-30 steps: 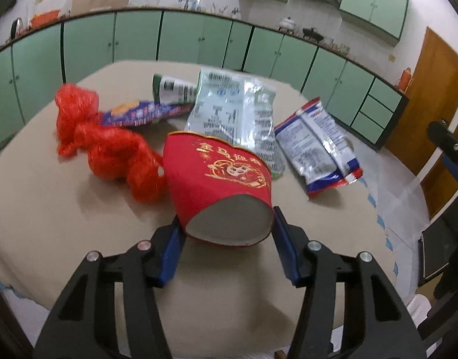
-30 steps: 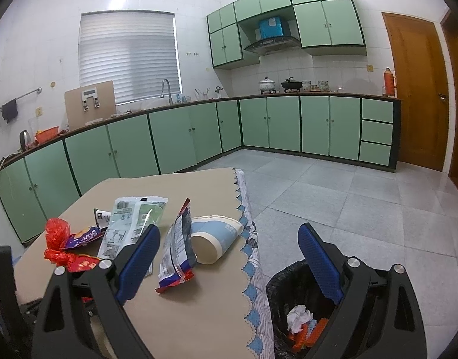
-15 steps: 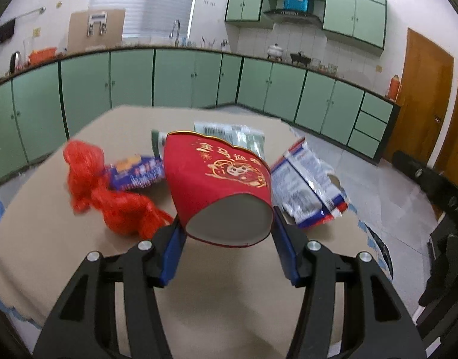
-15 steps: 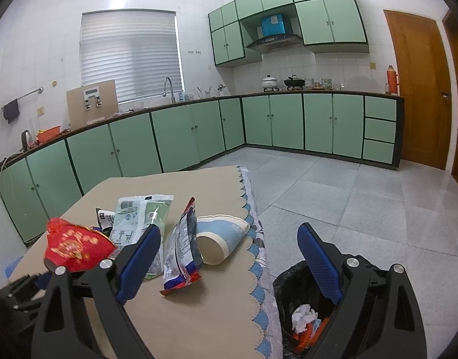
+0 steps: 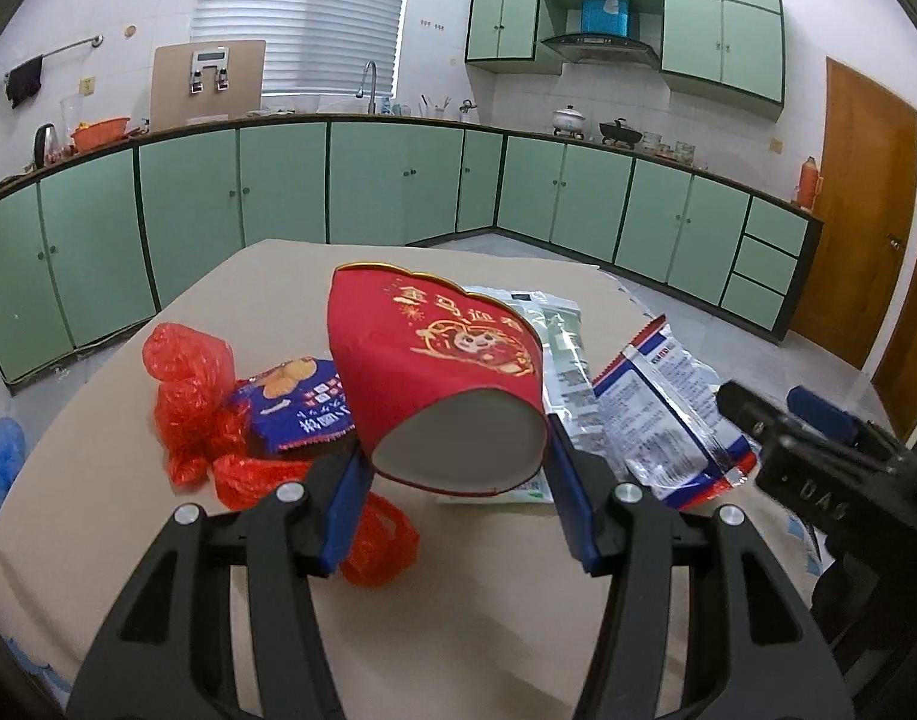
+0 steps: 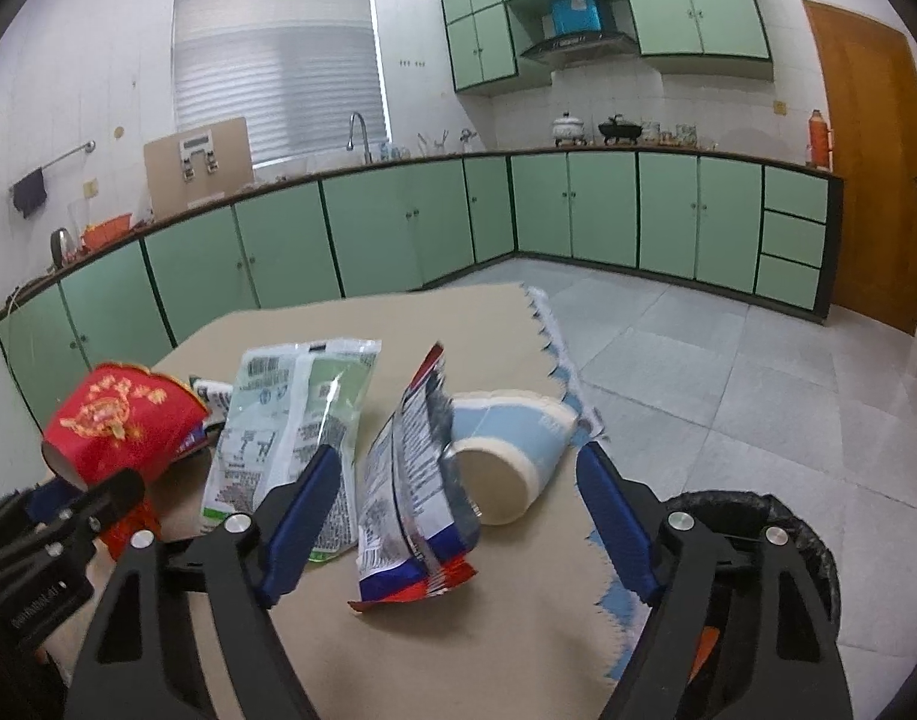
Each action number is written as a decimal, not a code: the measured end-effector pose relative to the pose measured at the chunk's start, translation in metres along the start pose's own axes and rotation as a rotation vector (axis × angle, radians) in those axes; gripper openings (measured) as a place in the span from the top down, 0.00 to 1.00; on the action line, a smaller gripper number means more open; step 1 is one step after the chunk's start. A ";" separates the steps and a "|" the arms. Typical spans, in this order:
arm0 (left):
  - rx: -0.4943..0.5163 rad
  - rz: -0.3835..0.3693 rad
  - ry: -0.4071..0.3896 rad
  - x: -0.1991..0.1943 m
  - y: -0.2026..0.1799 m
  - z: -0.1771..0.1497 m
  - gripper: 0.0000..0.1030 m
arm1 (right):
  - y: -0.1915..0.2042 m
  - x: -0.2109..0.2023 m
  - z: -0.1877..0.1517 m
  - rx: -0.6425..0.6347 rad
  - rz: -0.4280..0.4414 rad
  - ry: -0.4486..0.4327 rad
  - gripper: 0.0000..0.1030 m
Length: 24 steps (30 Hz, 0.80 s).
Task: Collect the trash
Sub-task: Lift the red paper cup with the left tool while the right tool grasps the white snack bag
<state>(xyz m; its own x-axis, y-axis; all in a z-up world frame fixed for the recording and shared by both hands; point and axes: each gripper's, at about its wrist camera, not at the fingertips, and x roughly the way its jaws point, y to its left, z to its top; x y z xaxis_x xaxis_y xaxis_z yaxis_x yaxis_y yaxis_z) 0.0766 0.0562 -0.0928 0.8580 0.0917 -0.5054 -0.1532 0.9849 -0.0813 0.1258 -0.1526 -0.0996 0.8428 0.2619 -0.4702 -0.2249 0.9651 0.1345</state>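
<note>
My left gripper (image 5: 455,444) is shut on a red paper cup (image 5: 434,360) with gold print, held on its side above the table (image 5: 458,612). The same cup (image 6: 119,420) shows at the left of the right wrist view. My right gripper (image 6: 458,456) hangs low over the table's right edge with its jaws closing. A blue, white and red snack bag (image 6: 404,480) and a toppled light-blue paper cup (image 6: 512,444) lie between its fingers, and the pads touch neither. A green and white bag (image 6: 290,396) lies just left of it.
A crumpled red plastic bag (image 5: 188,396) and a blue and orange wrapper (image 5: 296,402) lie on the left of the table. A bin lined with a black bag (image 6: 776,528) stands on the floor off the table's right edge. Green cabinets line the walls.
The left gripper has lifted the red cup off the table and tilted upward. The right gripper has moved forward and down over the snack bag, and its jaws have narrowed.
</note>
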 end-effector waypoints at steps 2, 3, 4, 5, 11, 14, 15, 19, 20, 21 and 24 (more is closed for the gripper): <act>0.008 0.005 -0.003 0.002 0.001 0.001 0.49 | 0.000 0.005 -0.003 0.002 -0.002 0.015 0.25; 0.008 0.005 -0.001 0.003 0.001 0.002 0.49 | 0.000 0.008 -0.003 0.006 -0.001 0.024 0.26; 0.005 0.006 0.003 0.005 0.002 0.002 0.49 | -0.001 0.010 -0.004 0.010 0.002 0.031 0.28; 0.005 0.006 0.004 0.006 0.003 0.002 0.49 | -0.002 0.012 -0.004 0.012 0.010 0.040 0.32; 0.008 0.008 0.011 0.009 0.003 0.001 0.49 | 0.001 0.020 -0.006 0.007 0.087 0.105 0.66; 0.009 0.009 0.009 0.009 0.002 0.002 0.49 | 0.003 0.017 -0.006 -0.011 0.117 0.107 0.91; 0.011 0.009 0.006 0.008 0.001 0.003 0.49 | 0.005 0.015 -0.005 -0.017 0.130 0.103 0.95; 0.014 0.005 -0.005 0.005 0.000 0.005 0.49 | 0.010 0.004 0.000 -0.043 0.165 0.071 0.99; 0.014 0.005 -0.007 0.004 -0.001 0.005 0.49 | 0.011 0.002 0.002 -0.046 0.168 0.063 0.99; 0.014 0.004 -0.009 0.004 -0.001 0.006 0.49 | 0.012 -0.002 0.004 -0.052 0.172 0.050 0.99; 0.013 0.001 -0.021 0.001 -0.003 0.007 0.49 | 0.015 -0.013 0.014 -0.062 0.191 0.017 0.99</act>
<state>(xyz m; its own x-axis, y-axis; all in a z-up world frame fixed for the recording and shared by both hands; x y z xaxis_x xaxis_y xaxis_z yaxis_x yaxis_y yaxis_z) 0.0812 0.0544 -0.0864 0.8679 0.0959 -0.4875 -0.1479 0.9866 -0.0693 0.1182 -0.1414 -0.0789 0.7737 0.4402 -0.4557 -0.4102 0.8962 0.1692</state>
